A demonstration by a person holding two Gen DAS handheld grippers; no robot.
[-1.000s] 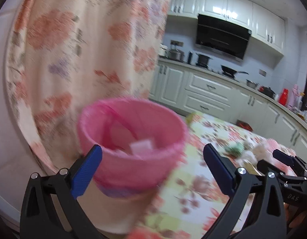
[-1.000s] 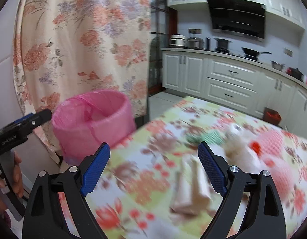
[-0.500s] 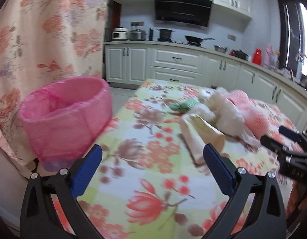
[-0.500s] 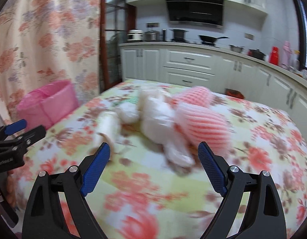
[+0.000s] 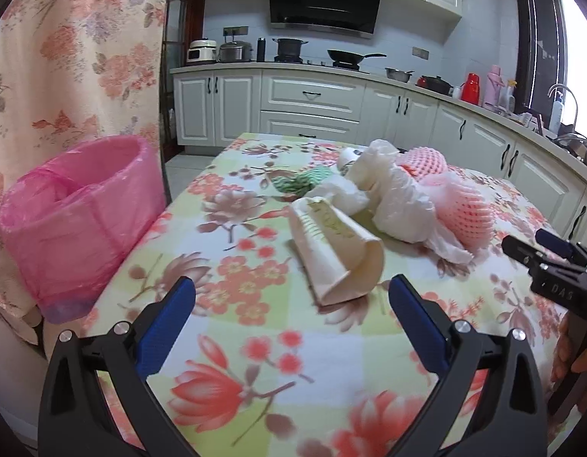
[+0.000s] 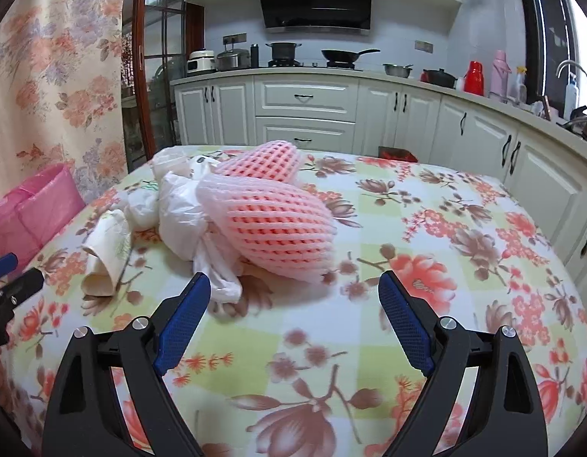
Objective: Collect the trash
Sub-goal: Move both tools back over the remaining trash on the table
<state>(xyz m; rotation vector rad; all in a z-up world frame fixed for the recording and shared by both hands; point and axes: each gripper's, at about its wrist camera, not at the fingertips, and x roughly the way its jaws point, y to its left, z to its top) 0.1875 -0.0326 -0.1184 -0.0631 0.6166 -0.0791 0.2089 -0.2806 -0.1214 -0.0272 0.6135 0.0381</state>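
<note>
Reaching stage, nothing grasped: left gripper (image 5: 291, 304) spread wide before crushed paper cup (image 5: 337, 251) at 12 o'clock on worktop (image 5: 255, 361); right gripper (image 6: 293, 304) released, facing foam net (image 6: 274, 228). Next: close on cup, carry to pink bin (image 5: 76, 221) at 9 o'clock.

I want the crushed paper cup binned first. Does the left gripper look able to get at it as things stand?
Probably yes. The left gripper is open and empty, and the crushed paper cup lies just ahead of its fingertips on the floral tablecloth, with nothing between them. The white plastic bag sits behind the cup.
</note>
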